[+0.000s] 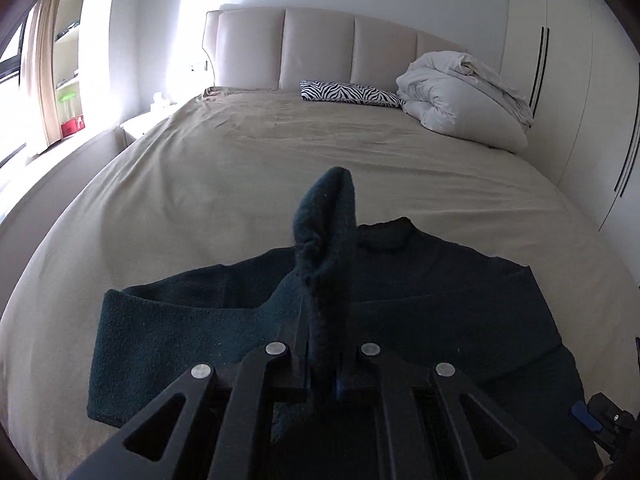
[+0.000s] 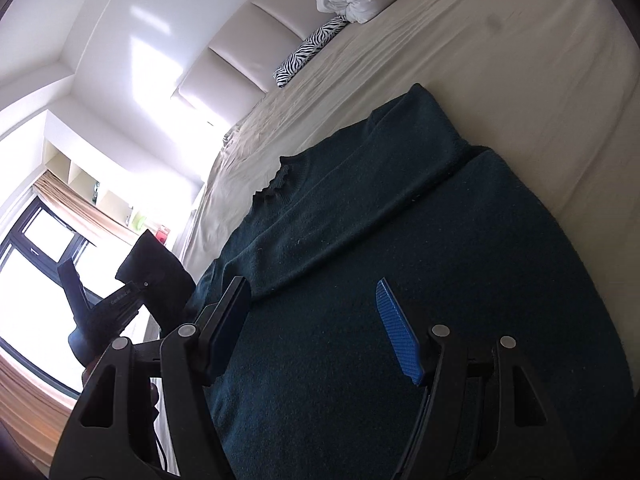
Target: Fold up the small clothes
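A dark green knit sweater [image 1: 440,280] lies flat on the beige bed [image 1: 260,152], collar toward the headboard. My left gripper [image 1: 322,320] is shut on the sweater's left sleeve cuff [image 1: 328,216], which sticks up between the jaws above the sweater's body. The left sleeve [image 1: 160,328] runs out to the left. In the right wrist view the sweater [image 2: 380,220] fills the middle, its right sleeve folded across the body. My right gripper [image 2: 316,320] is open and empty, hovering just above the sweater's lower body. The left gripper [image 2: 116,304] with the cuff shows at the left.
A zebra-print pillow [image 1: 352,94] and a bundled white duvet [image 1: 464,96] lie at the padded headboard [image 1: 320,52]. A white wardrobe [image 1: 580,80] stands at the right. A window, curtains and shelves [image 1: 60,72] are at the left.
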### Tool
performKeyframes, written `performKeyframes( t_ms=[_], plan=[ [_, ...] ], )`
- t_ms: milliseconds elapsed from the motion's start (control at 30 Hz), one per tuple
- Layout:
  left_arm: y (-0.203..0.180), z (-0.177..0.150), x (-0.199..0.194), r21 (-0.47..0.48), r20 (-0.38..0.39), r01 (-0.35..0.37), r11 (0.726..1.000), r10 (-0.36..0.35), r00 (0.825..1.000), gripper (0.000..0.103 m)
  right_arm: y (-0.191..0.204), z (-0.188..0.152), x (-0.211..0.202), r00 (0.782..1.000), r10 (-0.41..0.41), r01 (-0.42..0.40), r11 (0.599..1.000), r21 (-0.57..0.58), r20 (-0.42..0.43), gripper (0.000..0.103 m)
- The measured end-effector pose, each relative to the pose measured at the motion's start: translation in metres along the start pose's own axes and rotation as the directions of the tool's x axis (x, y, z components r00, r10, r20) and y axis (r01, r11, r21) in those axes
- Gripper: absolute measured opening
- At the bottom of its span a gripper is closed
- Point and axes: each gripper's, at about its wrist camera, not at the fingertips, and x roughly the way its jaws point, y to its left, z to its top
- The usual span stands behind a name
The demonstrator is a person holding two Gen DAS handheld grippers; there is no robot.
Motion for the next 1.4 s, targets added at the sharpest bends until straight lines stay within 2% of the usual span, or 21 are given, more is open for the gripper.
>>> performKeyframes(
  t_ms=[67,133,167,233,267,300,400,567,667,767,867,933,1033,1067,1100,1167,1200,1233,1400],
  plan=[
    [-0.042,-0.011,0.011,0.062,-0.022,0.000,0.998,0.001,1.000,0.014,-0.014,0.004,-0.010,1.000,-0.009,0.009,1.000,0.018,0.019,0.064],
    [-0.070,-0.022,0.025,0.117,-0.059,0.013,0.993,-0.006,0.998,0.035,-0.026,0.008,-0.017,0.999,-0.028,0.027,0.999,0.032,0.038,0.064],
    [-0.077,-0.027,0.030,0.134,-0.079,0.015,0.991,-0.005,0.997,0.050,-0.031,0.010,-0.018,0.998,-0.040,0.039,0.999,0.037,0.043,0.064],
    [-0.075,-0.034,0.032,0.131,-0.092,0.038,0.991,-0.026,0.995,0.061,-0.036,0.012,-0.017,0.998,-0.053,0.051,0.998,0.047,0.041,0.066],
    [-0.070,-0.036,0.029,0.120,-0.096,0.042,0.992,-0.030,0.995,0.072,-0.038,0.013,-0.016,0.998,-0.056,0.054,0.997,0.046,0.036,0.066],
    [-0.064,-0.039,0.025,0.101,-0.107,0.046,0.994,-0.035,0.994,0.078,-0.038,0.014,-0.014,0.998,-0.060,0.059,0.997,0.042,0.033,0.066],
    [-0.037,-0.041,0.001,0.019,-0.103,0.120,0.993,-0.117,0.988,0.080,-0.034,0.017,-0.004,0.998,-0.064,0.064,0.998,0.027,0.015,0.066],
    [0.025,-0.045,-0.034,-0.092,-0.050,0.140,0.986,-0.145,0.988,0.089,0.001,0.032,0.030,0.998,-0.046,0.043,0.997,-0.057,-0.048,0.066],
    [0.059,-0.051,-0.043,-0.176,-0.032,0.170,0.970,-0.178,0.984,0.089,0.026,0.042,0.065,0.992,-0.042,0.031,0.995,-0.097,-0.121,0.066],
    [0.089,-0.054,-0.044,-0.194,-0.032,0.118,0.974,-0.126,0.992,0.087,0.048,0.048,0.105,0.981,-0.040,0.014,0.991,-0.133,-0.191,0.066],
    [0.127,-0.055,-0.046,-0.261,-0.019,0.091,0.961,-0.099,0.995,0.087,0.065,0.053,0.141,0.964,-0.044,0.002,0.987,-0.159,-0.261,0.064],
    [0.151,-0.054,-0.048,-0.298,-0.006,0.071,0.952,-0.076,0.997,0.087,0.069,0.057,0.163,0.953,-0.090,0.042,0.985,-0.167,-0.288,0.063],
    [0.181,-0.053,-0.049,-0.336,0.001,0.044,0.941,-0.047,0.999,0.087,0.071,0.061,0.196,0.933,-0.119,0.064,0.984,-0.168,-0.340,0.049],
    [0.190,-0.053,-0.048,-0.346,-0.002,0.035,0.938,-0.038,0.999,0.086,0.073,0.061,0.203,0.929,-0.138,0.078,0.980,-0.181,-0.344,0.043],
    [0.197,-0.053,-0.047,-0.354,-0.006,0.025,0.935,-0.029,1.000,0.085,0.077,0.061,0.210,0.926,-0.146,0.078,0.976,-0.201,-0.347,0.033],
    [0.209,-0.052,-0.044,-0.370,-0.013,0.020,0.929,-0.026,1.000,0.081,0.084,0.060,0.223,0.919,-0.160,0.069,0.965,-0.252,-0.361,0.024],
    [0.214,-0.052,-0.041,-0.375,-0.019,0.019,0.927,-0.028,0.999,0.079,0.086,0.059,0.227,0.917,-0.176,0.076,0.958,-0.276,-0.358,0.013],
    [0.217,-0.052,-0.039,-0.377,-0.027,0.016,0.926,-0.028,0.999,0.079,0.088,0.060,0.229,0.917,-0.184,0.078,0.953,-0.292,-0.355,0.009],
    [0.222,-0.048,-0.019,-0.388,-0.066,0.023,0.921,-0.052,0.996,0.071,0.085,0.081,0.213,0.933,-0.185,0.087,0.949,-0.304,-0.308,0.007]
  ],
)
